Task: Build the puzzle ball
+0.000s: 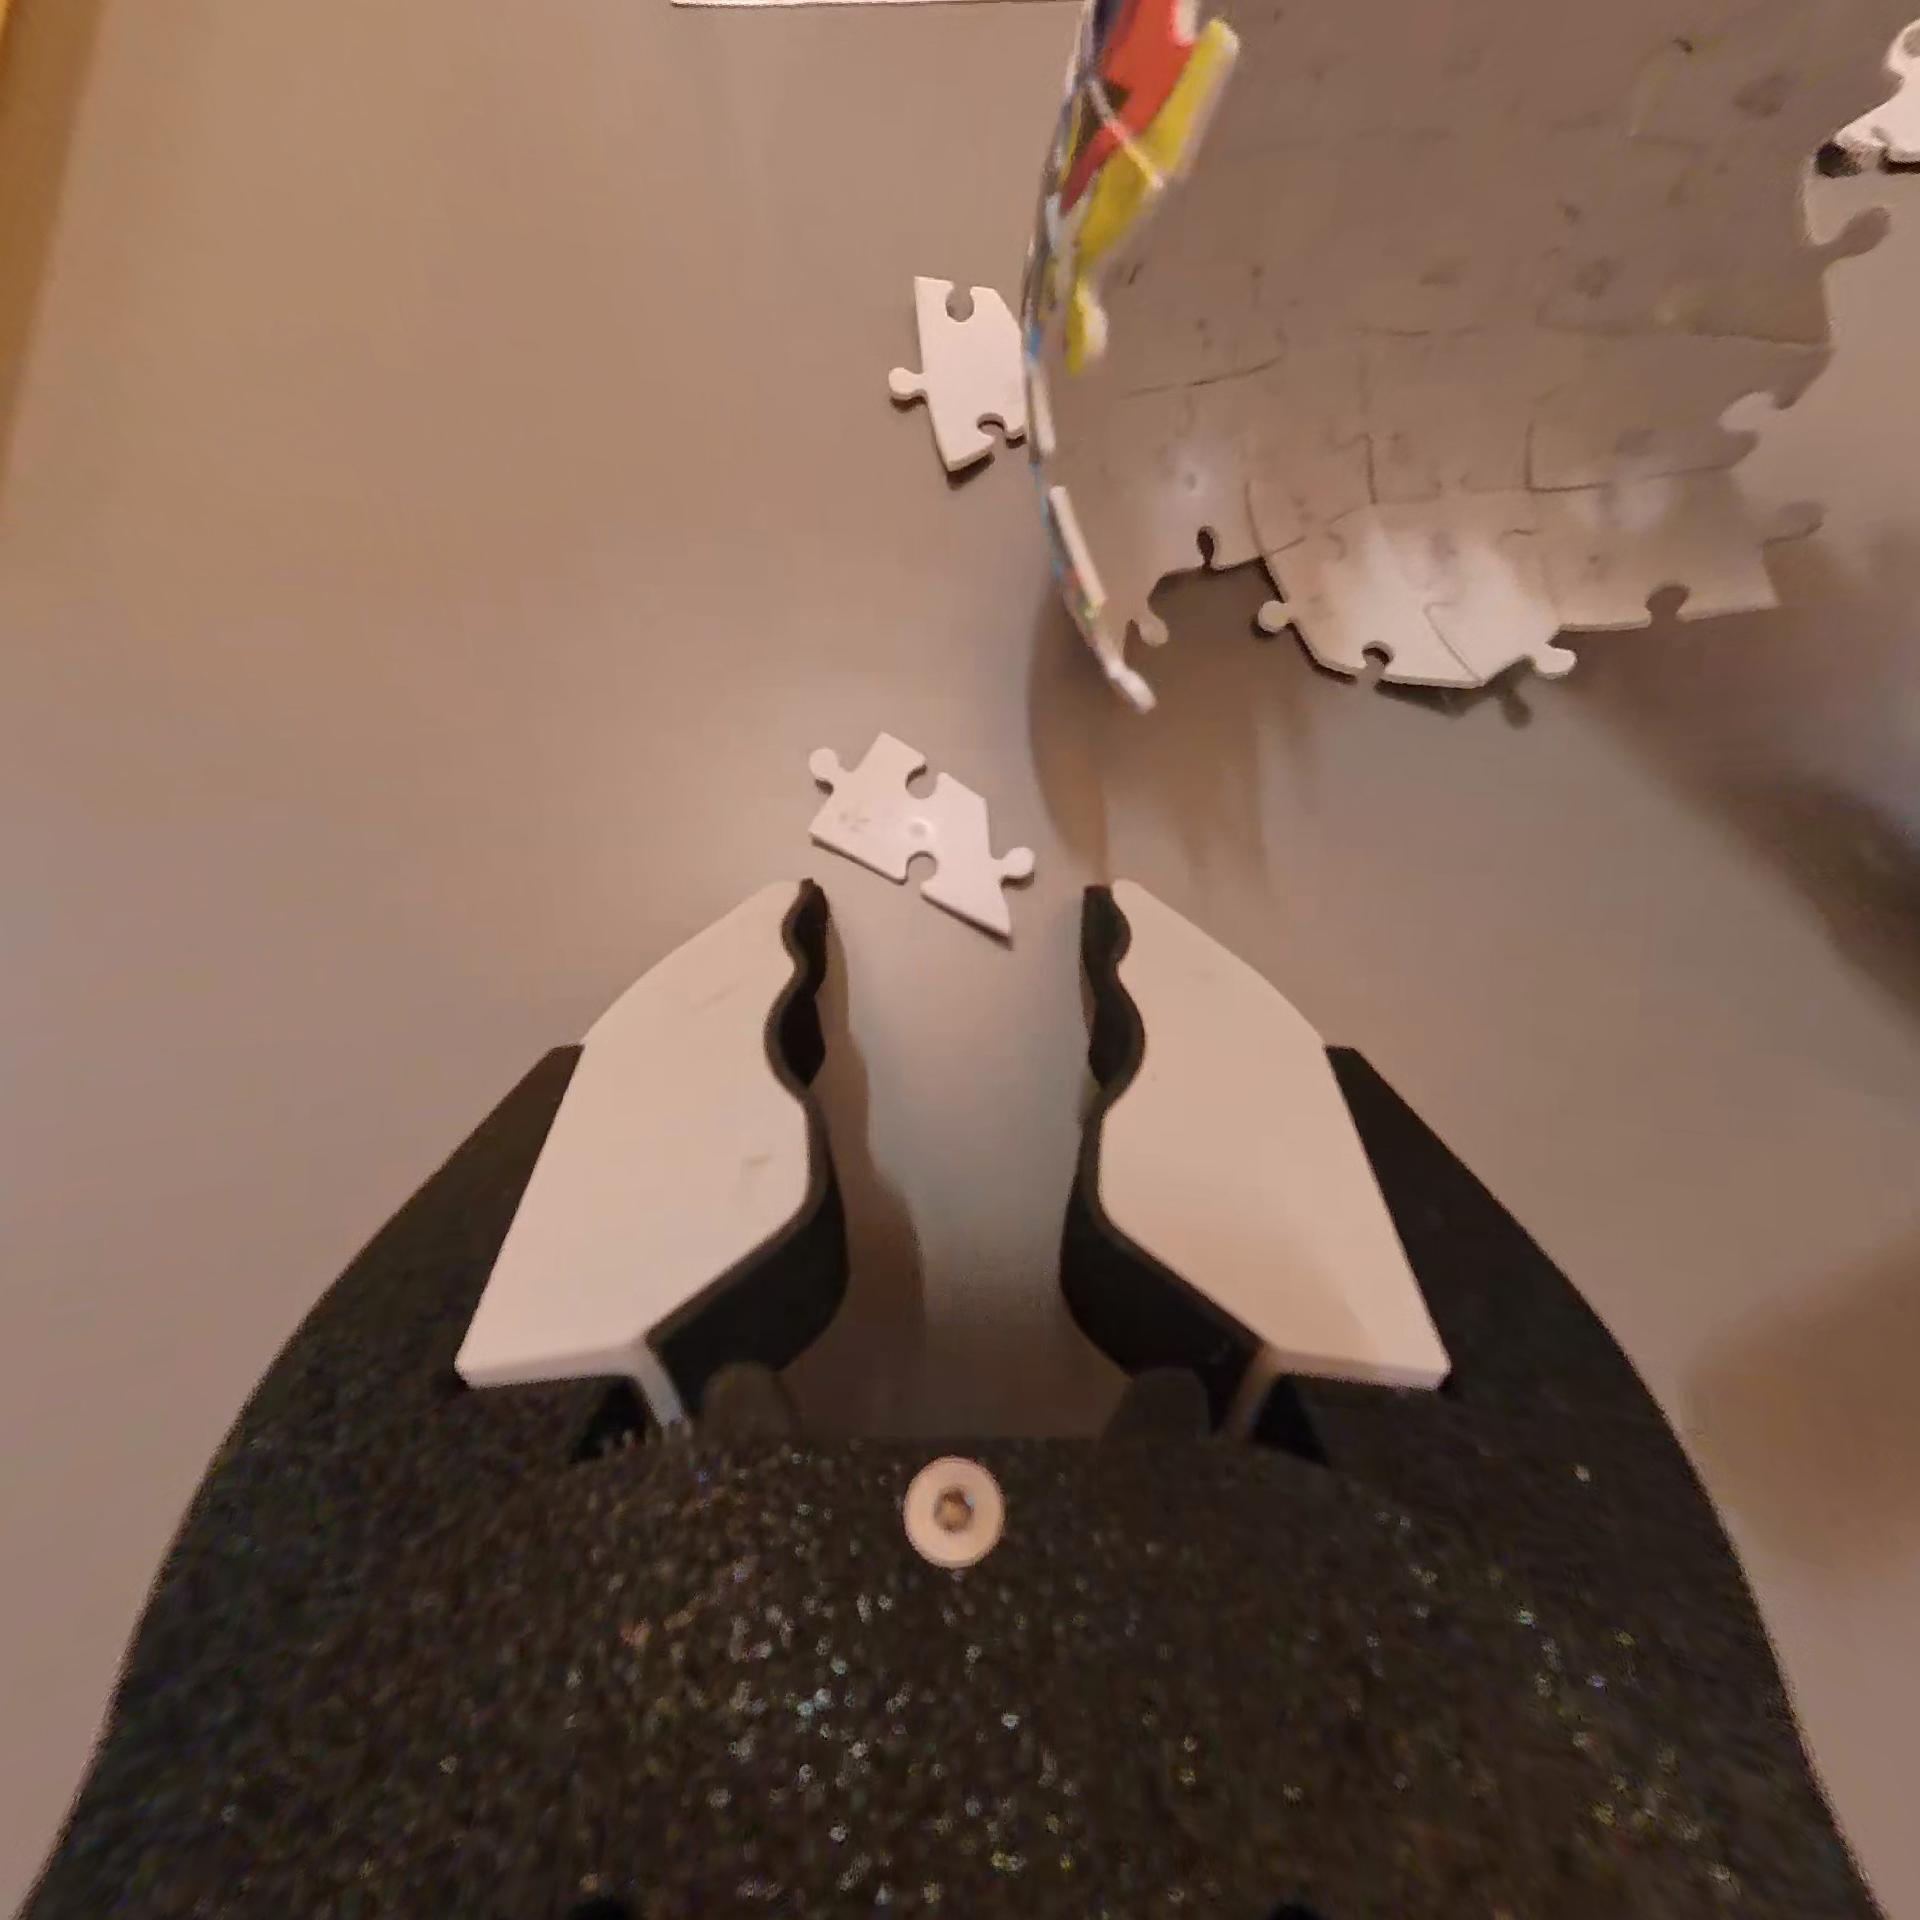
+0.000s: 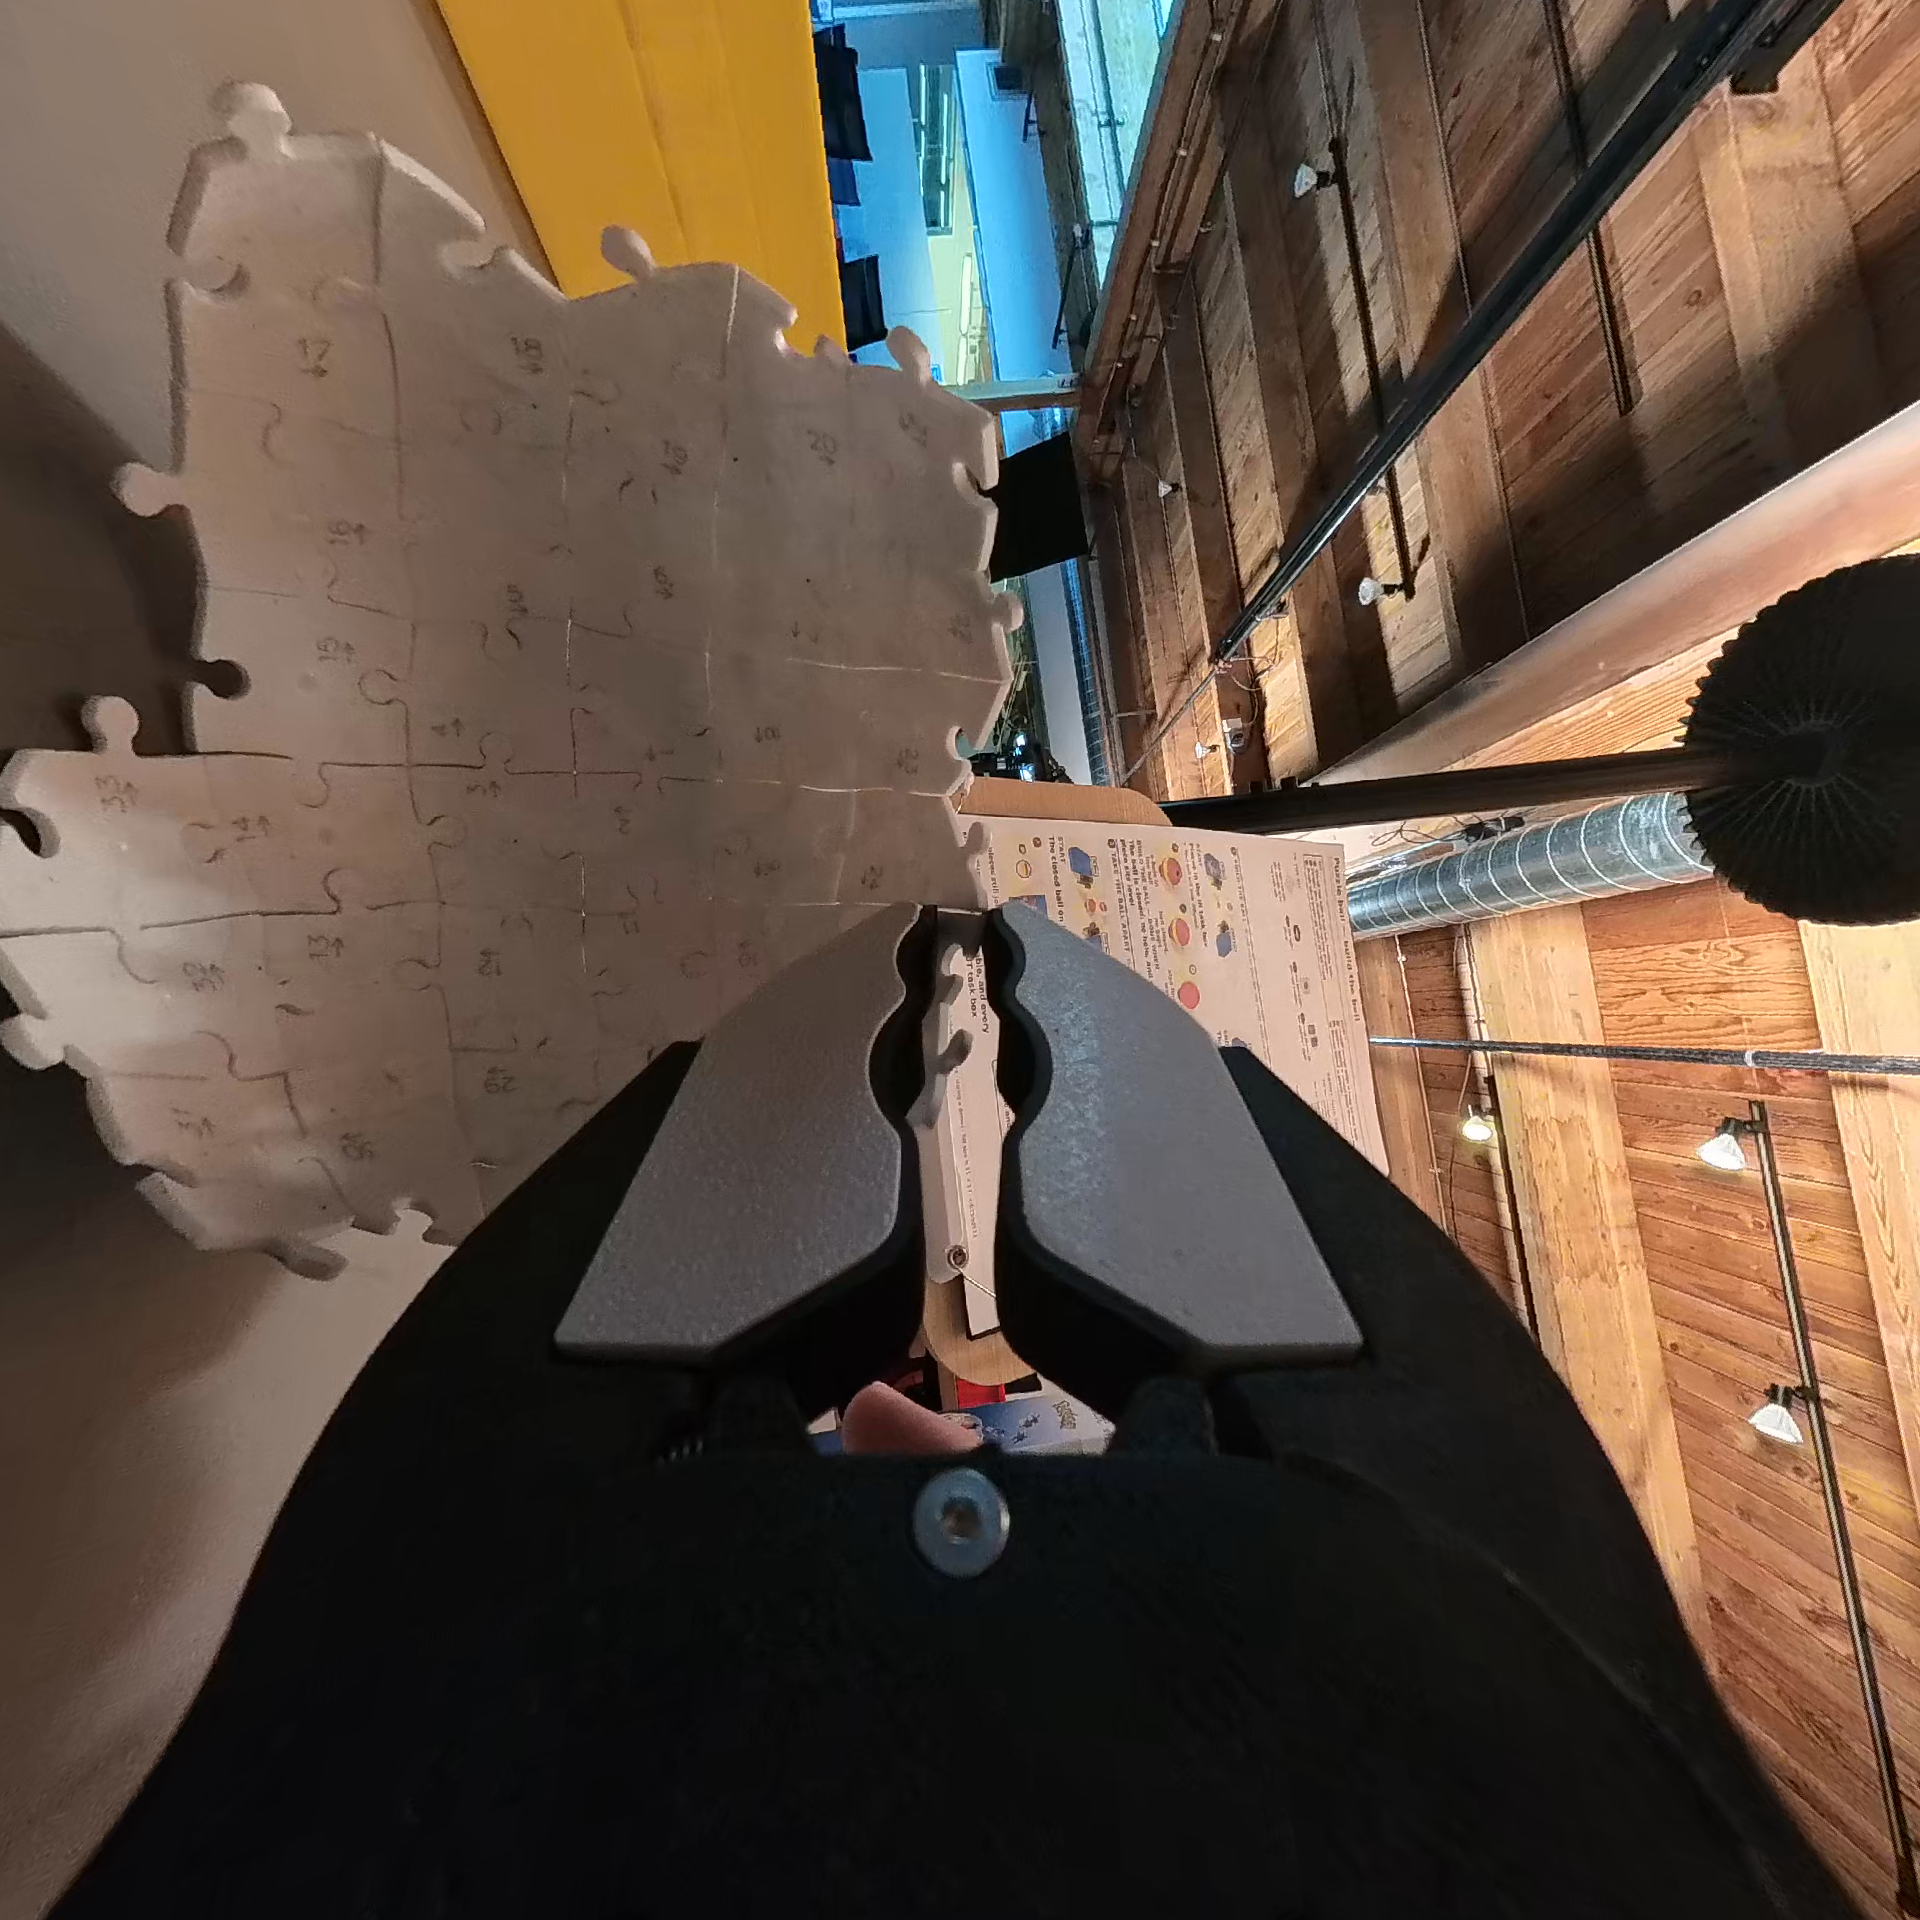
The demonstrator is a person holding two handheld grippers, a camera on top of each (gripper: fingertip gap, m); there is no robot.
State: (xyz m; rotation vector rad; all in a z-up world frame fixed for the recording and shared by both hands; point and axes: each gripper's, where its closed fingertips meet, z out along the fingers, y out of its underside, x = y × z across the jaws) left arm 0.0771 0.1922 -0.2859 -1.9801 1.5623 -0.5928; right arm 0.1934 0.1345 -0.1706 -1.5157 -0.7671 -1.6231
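The partly built puzzle ball (image 1: 1455,364) is a curved white shell with a coloured outer face, held up at the upper right of the left wrist view. Two joined white pieces (image 1: 914,831) lie on the table just beyond my left gripper (image 1: 951,904), which is open and empty above the table. A single loose white piece (image 1: 961,379) lies farther off, beside the shell. In the right wrist view my right gripper (image 2: 961,925) is shut on the shell's rim, with the shell's numbered inner side (image 2: 540,707) spreading to the left.
The table (image 1: 468,520) is plain grey-beige. A printed instruction sheet (image 2: 1164,935) stands behind the right gripper. A black round lamp-like object (image 2: 1818,748) on a pole, a wooden ceiling and a yellow panel (image 2: 675,135) fill the background. One gripper's finger ends stand about 15 centimeters off the other's.
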